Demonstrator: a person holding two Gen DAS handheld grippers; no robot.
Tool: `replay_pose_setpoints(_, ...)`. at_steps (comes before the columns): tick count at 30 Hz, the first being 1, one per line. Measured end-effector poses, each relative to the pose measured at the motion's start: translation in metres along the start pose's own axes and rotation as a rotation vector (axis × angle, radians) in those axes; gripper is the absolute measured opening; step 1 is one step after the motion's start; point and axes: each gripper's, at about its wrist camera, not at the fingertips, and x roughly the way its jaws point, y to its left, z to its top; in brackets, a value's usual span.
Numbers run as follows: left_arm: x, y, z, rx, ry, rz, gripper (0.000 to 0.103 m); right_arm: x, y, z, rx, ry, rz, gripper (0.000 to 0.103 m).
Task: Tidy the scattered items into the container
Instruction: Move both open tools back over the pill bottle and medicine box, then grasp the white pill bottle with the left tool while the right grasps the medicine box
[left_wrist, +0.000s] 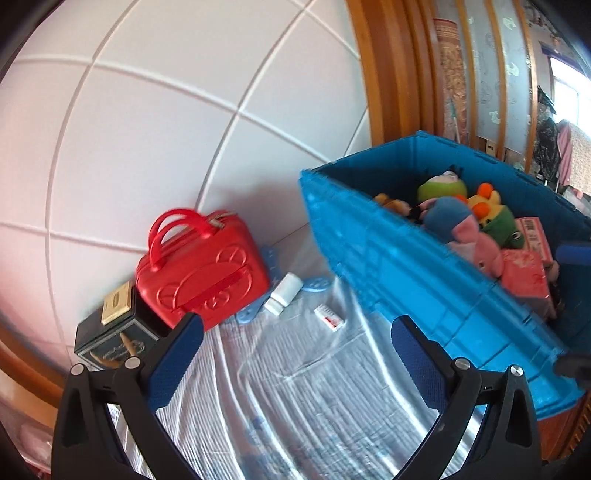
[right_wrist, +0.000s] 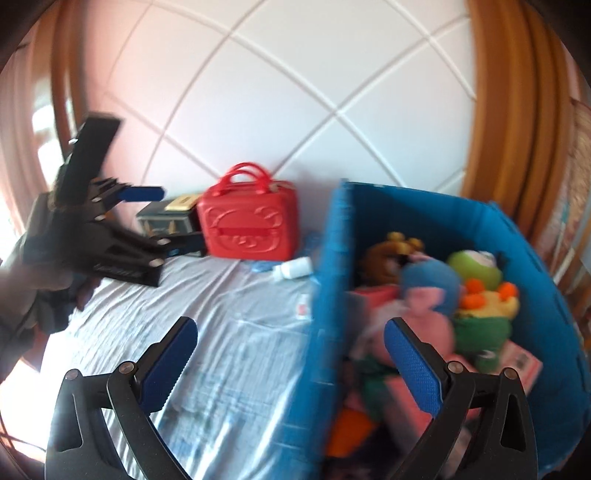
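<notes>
Toys are already filling the blue container (left_wrist: 399, 266): plush figures (left_wrist: 458, 221) and pink boxes (left_wrist: 524, 277) are lying heaped inside it on the bed (left_wrist: 295, 369). Still waiting outside, near the headboard (left_wrist: 184, 110), are a red case (left_wrist: 203, 269), a dark box (left_wrist: 110, 332) touching its side, a white bottle (left_wrist: 284, 293) lying just beside the case, and a small white packet (left_wrist: 330, 318) near the container's wall. The left hand-held gripper (left_wrist: 295, 354) is standing wide open over the bedsheet, gripping nothing. The right hand-held gripper (right_wrist: 291, 362) is likewise gaping empty, straddling the container's near wall. Nothing is blocking the bottle or packet; the case is crowding the dark box.
</notes>
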Motion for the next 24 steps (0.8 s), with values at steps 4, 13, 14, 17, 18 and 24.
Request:
replay_pose_setpoints(4,0.023,0.031,-0.021,0.018,0.012,-0.017,0.103,0.038,0.049,-0.005,-0.021,0.006,0.006,0.103)
replay_pose_setpoints(13,0.143,0.053,-0.048,0.147,-0.048,-0.126,0.103,0.194,0.078,-0.069,0.029,0.043,-0.067,0.102)
replay_pose_setpoints(14,0.165,0.052,-0.049,0.171,-0.046,-0.144,0.103,0.215,0.074,-0.076,0.039,0.044,-0.084,0.102)
replay_pose_setpoints(17,0.236,0.049,-0.052,0.224,-0.015,-0.174,0.103,0.277,0.056,-0.091,0.086,0.065,-0.129,0.102)
replay_pose_setpoints(18,0.256,0.048,-0.052,0.234,-0.002,-0.176,0.103,0.294,0.048,-0.094,0.104,0.066,-0.143,0.102)
replay_pose_setpoints(24,0.358,0.034,-0.05,0.26,0.043,-0.205,0.102,0.378,0.005,-0.101,0.187,0.089,-0.213,0.102)
